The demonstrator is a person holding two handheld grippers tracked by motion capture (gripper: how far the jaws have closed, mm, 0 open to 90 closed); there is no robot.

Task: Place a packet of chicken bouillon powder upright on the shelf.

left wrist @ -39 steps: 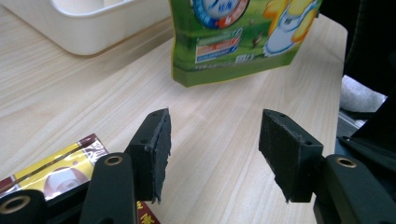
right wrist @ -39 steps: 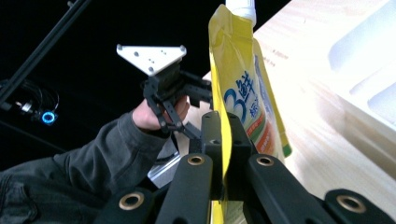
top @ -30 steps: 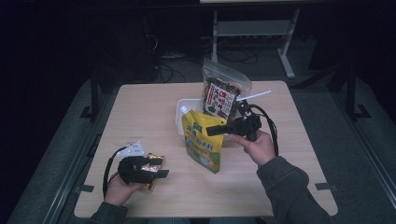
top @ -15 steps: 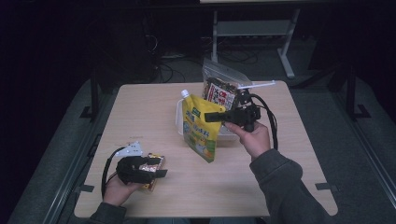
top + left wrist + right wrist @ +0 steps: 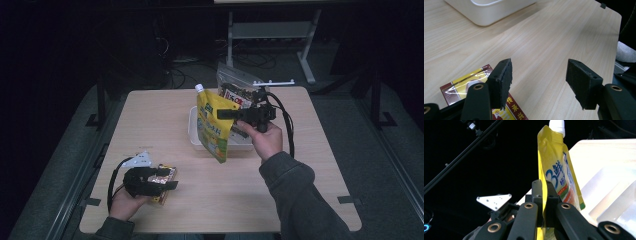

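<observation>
The right gripper (image 5: 223, 114) pinches the yellow pouch (image 5: 212, 131) at its edge, above the white tray (image 5: 193, 131). The left gripper's (image 5: 541, 85) jaws, just opening, stand apart beside a packet (image 5: 464, 86).

A: High view: room dark, black past the table (image 5: 150, 120); light falls from above onto the wood only. Grainy, a bit soft.

B: Left gripper view: bright, even. Soft shadow under the white tray (image 5: 491, 12); glare on the packet (image 5: 464, 86).

A: Right gripper view: black backdrop, yellow pouch (image 5: 556, 170) sharp, table washed out pale.
</observation>
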